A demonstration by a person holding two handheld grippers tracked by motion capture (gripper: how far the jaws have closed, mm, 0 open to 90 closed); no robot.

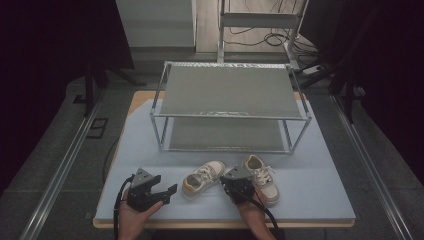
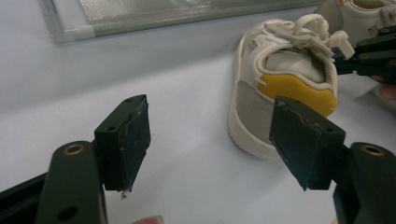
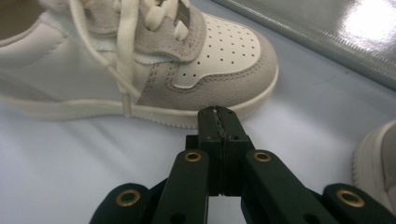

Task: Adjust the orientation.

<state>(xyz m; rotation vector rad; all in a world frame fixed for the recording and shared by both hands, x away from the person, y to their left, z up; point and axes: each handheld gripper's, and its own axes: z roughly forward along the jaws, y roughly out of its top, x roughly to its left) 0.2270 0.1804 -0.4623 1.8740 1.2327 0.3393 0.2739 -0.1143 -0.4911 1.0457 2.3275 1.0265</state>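
Two small white and grey shoes lie on the blue-grey mat [image 1: 310,200] in front of a metal rack. The left shoe [image 1: 202,179] [image 2: 280,84] [image 3: 140,60] has a yellow heel lining and its toe points toward the rack. The right shoe [image 1: 263,180] [image 3: 378,163] lies beside it. My left gripper [image 1: 167,186] [image 2: 215,135] is open and empty, just left of the left shoe's heel. My right gripper [image 1: 227,181] [image 3: 218,114] sits between the shoes, jaws shut on nothing, tips close to the left shoe's sole near the toe. It also appears from the left gripper [image 2: 345,58], beside the laces.
A two-tier metal shoe rack [image 1: 230,90] with grey mesh shelves stands at the back of the mat, both shelves bare. The mat's front edge runs just behind my hands. Dark floor, rails and cables surround the table.
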